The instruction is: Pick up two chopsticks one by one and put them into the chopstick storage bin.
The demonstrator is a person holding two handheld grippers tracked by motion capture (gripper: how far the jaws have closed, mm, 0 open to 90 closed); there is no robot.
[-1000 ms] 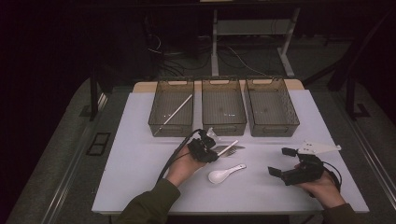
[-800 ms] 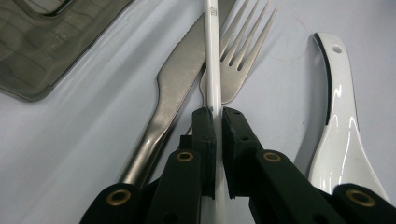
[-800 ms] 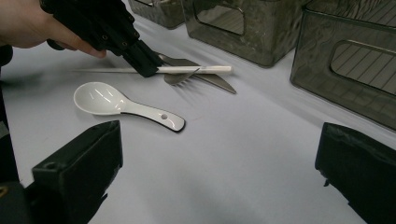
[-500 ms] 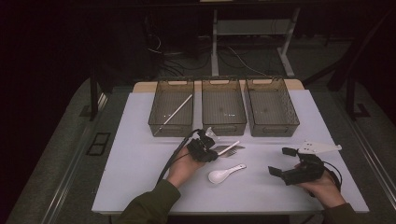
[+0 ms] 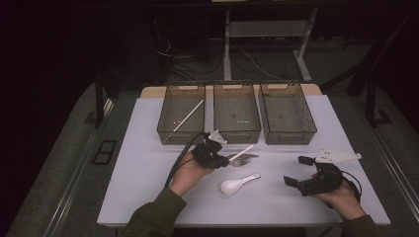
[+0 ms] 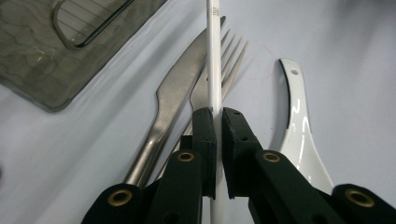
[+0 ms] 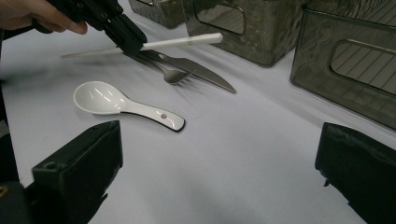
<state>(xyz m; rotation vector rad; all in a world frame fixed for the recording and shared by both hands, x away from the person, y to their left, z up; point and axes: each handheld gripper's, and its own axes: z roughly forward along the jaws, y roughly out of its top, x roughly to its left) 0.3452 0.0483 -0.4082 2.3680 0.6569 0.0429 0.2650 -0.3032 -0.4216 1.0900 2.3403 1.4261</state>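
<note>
The jaws of the left gripper (image 6: 215, 116) are seen, in the left gripper view, clamped on a thin white plastic chopstick (image 6: 213, 56), which runs on toward twelve o'clock. Directly under the stick lie a steel table knife (image 6: 175, 93) and a steel fork (image 6: 229, 60); a glossy white ceramic soup spoon (image 6: 299, 126) lies at three o'clock. The grip is taken on a narrow, smooth rod, so a twist or slip between the pads is judged likely if it is swung quickly.

In the right gripper view, the right gripper's jaws are held wide apart with nothing between them, over bare white table (image 7: 243, 154). The chopstick (image 7: 182, 42) is seen raised slightly above the knife (image 7: 201, 70) and fork (image 7: 173, 74), its far tip pointing toward a smoky transparent plastic bin (image 7: 233, 28) at one o'clock. That tip could be caught on the bin wall.

In the high view, the left gripper (image 5: 211, 153) is found near the table's middle, the right gripper (image 5: 309, 180) at four o'clock. A second white stick (image 5: 185, 120) already lies in the left bin (image 5: 168, 131) at eleven o'clock. A low lift could drag the cutlery, or the held chopstick could be dropped short of the rim.
</note>
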